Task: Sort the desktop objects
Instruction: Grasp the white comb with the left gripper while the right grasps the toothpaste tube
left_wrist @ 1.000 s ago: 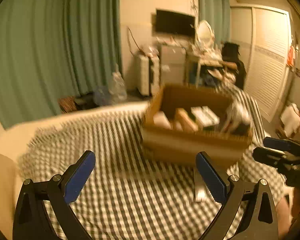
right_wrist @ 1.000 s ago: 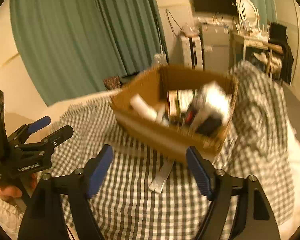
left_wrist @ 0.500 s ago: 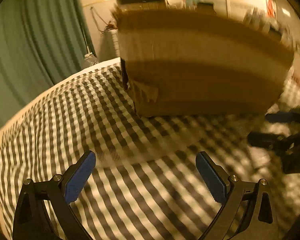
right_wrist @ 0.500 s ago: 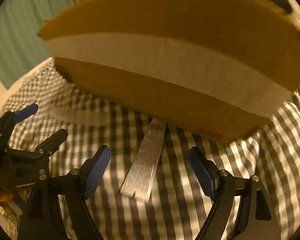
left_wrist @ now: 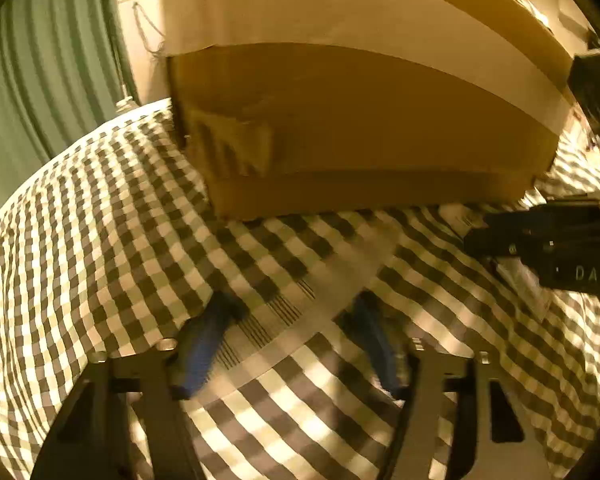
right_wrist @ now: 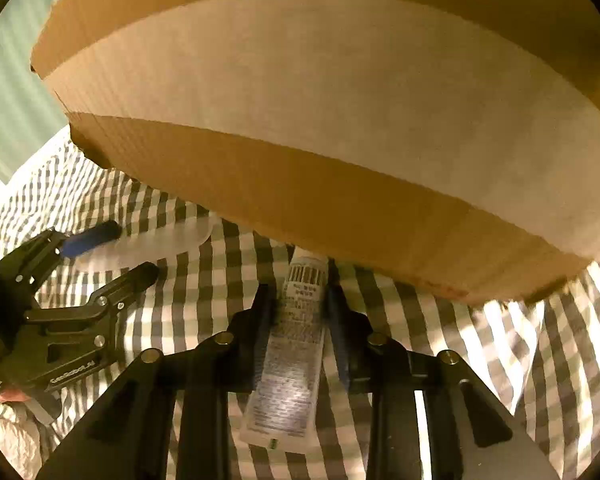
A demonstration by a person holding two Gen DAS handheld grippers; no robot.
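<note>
Lying in front of the cardboard box [right_wrist: 340, 128], 2 flat items rest on the checked cloth [left_wrist: 100, 240], and each claw is down over one of them. The box fills the upper part of both views, with a pale band of tape running across its brown side.

The right claw [right_wrist: 296, 312] straddles a white tube [right_wrist: 296, 344] printed with a barcode and small text. The tube's top end points at the base of the box and lies just beside it, while its crimped bottom end points away from the box. The right claw's jaws are closing, with the tube between them; the pads sit close against the tube's 2 long edges, though whether they press on it yet I cannot tell.

The left claw [left_wrist: 296, 332] sits further along the front of the box, on the side of its torn, taped corner. A pale translucent strip [left_wrist: 320, 284] with faint dark lines lies slanted on the cloth, one end pointing toward the box. The left claw's jaws are closing with the strip between them, and a gap shows on both sides of it, so the blurred blue pads [left_wrist: 204, 344] are not yet gripping.

Beyond the box's left corner hangs a green curtain [left_wrist: 40, 80].
</note>
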